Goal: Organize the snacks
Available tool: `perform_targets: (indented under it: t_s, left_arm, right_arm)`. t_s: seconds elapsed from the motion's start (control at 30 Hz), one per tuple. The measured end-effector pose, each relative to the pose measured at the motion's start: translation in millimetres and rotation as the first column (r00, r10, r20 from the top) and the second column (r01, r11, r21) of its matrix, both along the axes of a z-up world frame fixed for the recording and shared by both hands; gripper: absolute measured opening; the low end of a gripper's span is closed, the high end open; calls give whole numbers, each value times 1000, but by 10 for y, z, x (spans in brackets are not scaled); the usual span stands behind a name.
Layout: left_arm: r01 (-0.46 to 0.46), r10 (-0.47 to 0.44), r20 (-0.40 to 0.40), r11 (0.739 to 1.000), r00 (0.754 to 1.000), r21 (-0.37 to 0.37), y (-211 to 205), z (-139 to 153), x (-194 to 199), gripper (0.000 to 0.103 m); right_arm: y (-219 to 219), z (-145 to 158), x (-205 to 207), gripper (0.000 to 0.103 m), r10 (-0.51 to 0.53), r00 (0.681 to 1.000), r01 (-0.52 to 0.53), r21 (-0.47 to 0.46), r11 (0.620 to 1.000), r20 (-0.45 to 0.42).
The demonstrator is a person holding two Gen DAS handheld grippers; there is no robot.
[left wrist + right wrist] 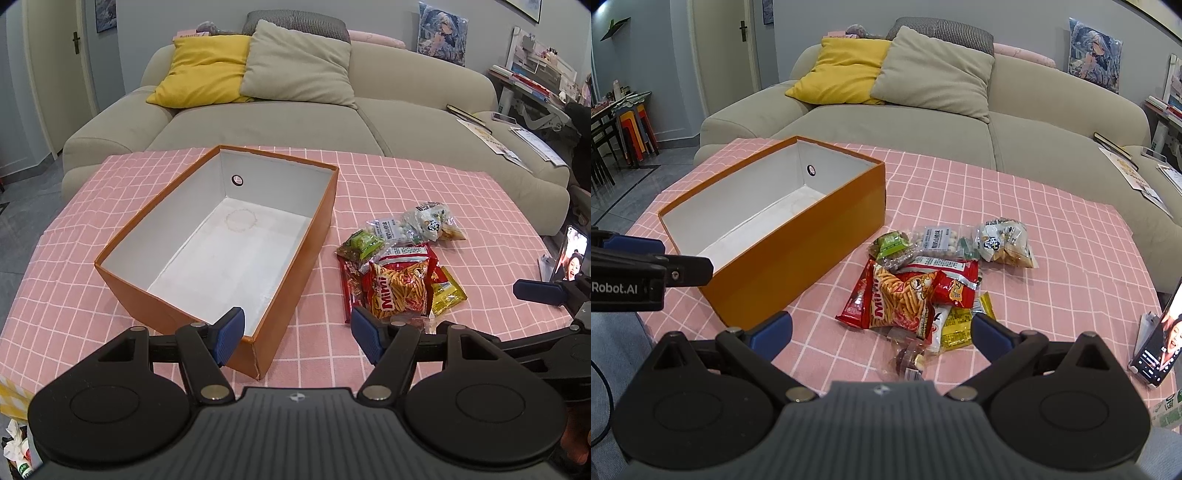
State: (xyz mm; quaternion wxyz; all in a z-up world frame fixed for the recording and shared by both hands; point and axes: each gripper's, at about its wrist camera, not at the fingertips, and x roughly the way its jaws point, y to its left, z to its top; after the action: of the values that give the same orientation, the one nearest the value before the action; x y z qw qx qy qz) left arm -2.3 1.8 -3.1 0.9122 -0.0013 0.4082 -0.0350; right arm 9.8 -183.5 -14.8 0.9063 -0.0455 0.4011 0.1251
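An orange box [140,254] [798,251] with a white, empty inside stands open on the pink checked tablecloth. To its right lies a heap of snack packets [400,269] [934,284], topped by a red bag of potato sticks [400,291] [901,299]. A yellow packet [447,295] [956,325] and a clear bag of round sweets [417,225] [1004,243] lie at its edges. My left gripper [295,334] is open over the box's near right corner. My right gripper [882,330] is open just in front of the heap. Nothing sits between either pair of blue pads.
A phone [1161,339] [570,258] leans on a stand at the table's right edge. A beige sofa [295,122] with yellow and beige cushions runs behind the table. Books and papers lie on its right end. Stacked stools [635,129] stand far left.
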Motion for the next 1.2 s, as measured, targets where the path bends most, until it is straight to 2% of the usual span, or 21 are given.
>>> perform_targets:
  t_s: [1.2]
  left_arm:
    - [-4, 4, -14, 1000, 1000, -8, 22, -5, -23, 78]
  right_arm:
    - [49, -14, 3, 99, -2, 1000, 2, -5, 1000, -2]
